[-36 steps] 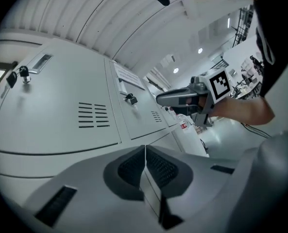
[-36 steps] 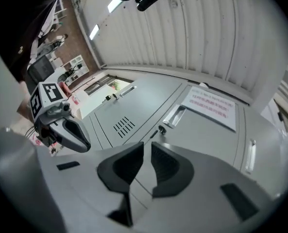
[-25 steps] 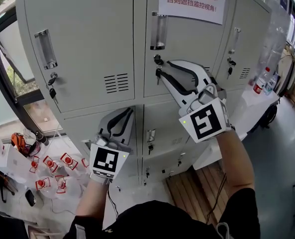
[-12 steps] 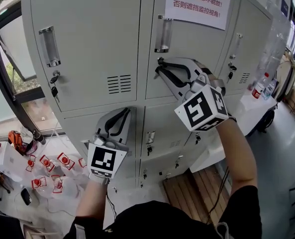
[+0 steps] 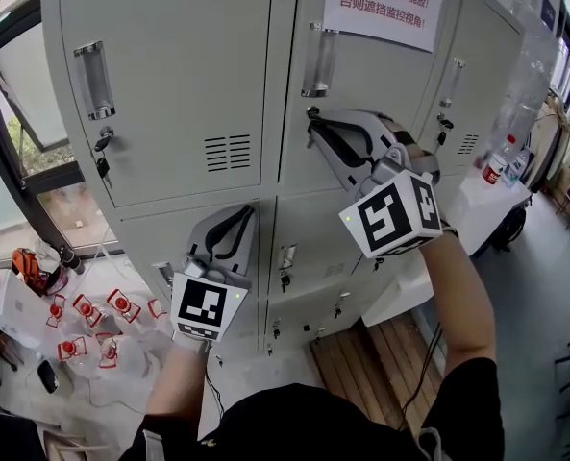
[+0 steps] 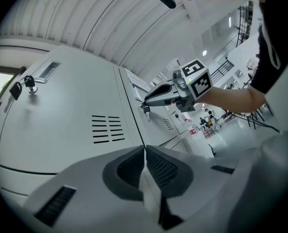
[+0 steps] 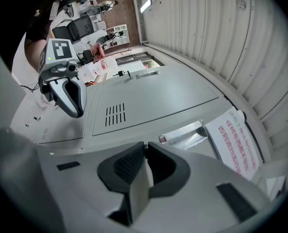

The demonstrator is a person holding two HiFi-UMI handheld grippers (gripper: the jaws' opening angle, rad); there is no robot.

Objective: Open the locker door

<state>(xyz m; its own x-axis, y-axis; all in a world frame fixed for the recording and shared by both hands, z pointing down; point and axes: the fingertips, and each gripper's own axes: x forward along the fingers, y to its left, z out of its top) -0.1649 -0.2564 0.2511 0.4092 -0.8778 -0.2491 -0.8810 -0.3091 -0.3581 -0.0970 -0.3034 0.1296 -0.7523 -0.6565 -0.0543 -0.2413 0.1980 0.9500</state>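
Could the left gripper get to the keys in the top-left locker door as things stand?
Probably yes: the left gripper, jaws shut, hangs before the lower door, with only bare door face between it and the keys.

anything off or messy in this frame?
Only the floor beside the lockers: small red-and-white items lie scattered among clear plastic. The locker doors sit shut and flush, and keys hang at their locks. The right gripper is shut on the middle door's key. No damage visible.
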